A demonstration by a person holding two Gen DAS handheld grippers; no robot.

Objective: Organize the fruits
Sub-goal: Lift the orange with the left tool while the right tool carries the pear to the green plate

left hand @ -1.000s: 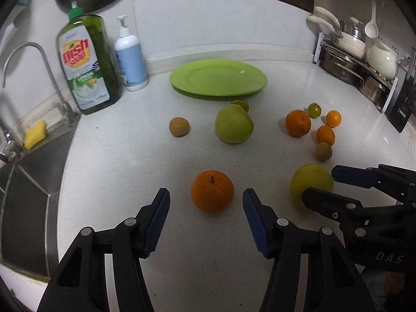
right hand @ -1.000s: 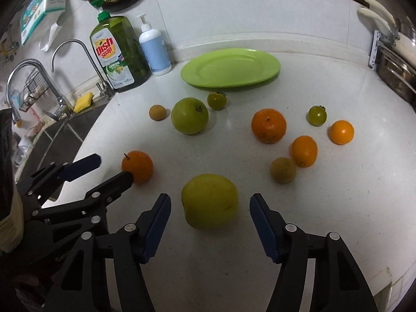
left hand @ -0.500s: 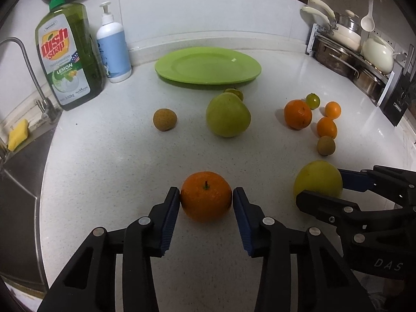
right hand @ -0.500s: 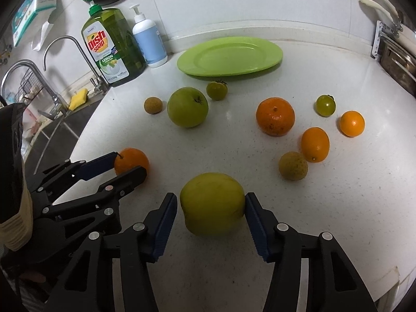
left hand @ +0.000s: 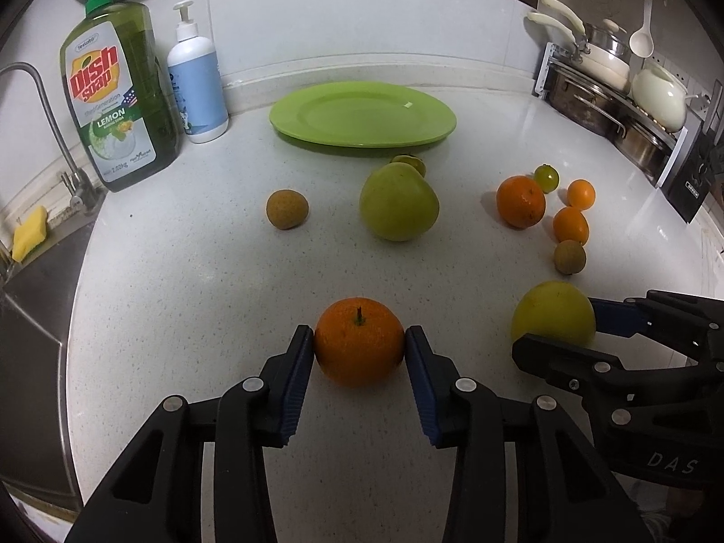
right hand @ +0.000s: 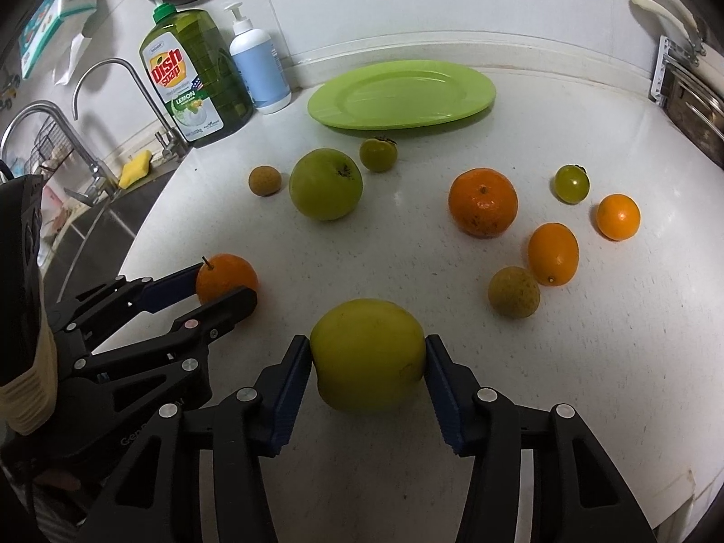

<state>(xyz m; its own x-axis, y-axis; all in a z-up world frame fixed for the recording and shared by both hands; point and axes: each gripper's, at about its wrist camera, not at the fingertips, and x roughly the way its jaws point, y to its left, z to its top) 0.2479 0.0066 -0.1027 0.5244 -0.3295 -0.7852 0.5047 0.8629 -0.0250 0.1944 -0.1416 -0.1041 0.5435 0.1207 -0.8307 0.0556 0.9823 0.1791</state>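
So the left gripper (left hand: 359,353) fingers are clamped on the orange (left hand: 359,347), and the right gripper (right hand: 369,364) fingers, closing, look pressed onto the yellow apple (right hand: 367,353), both on the counter (right hand: 588,362).

Glossy green plastic plate (left hand: 362,117) on a smooth, speckled, stone-like white counter (left hand: 190,271).

Two grippers (left hand: 359,346) (right hand: 367,355), four oranges (right hand: 483,202), two apples (right hand: 326,183), two green tomatoes (right hand: 572,183), two brown fruits (right hand: 514,292), one plate (right hand: 475,90), two bottles (right hand: 199,81), two taps (right hand: 117,77), one sponge (right hand: 135,167) were on view.
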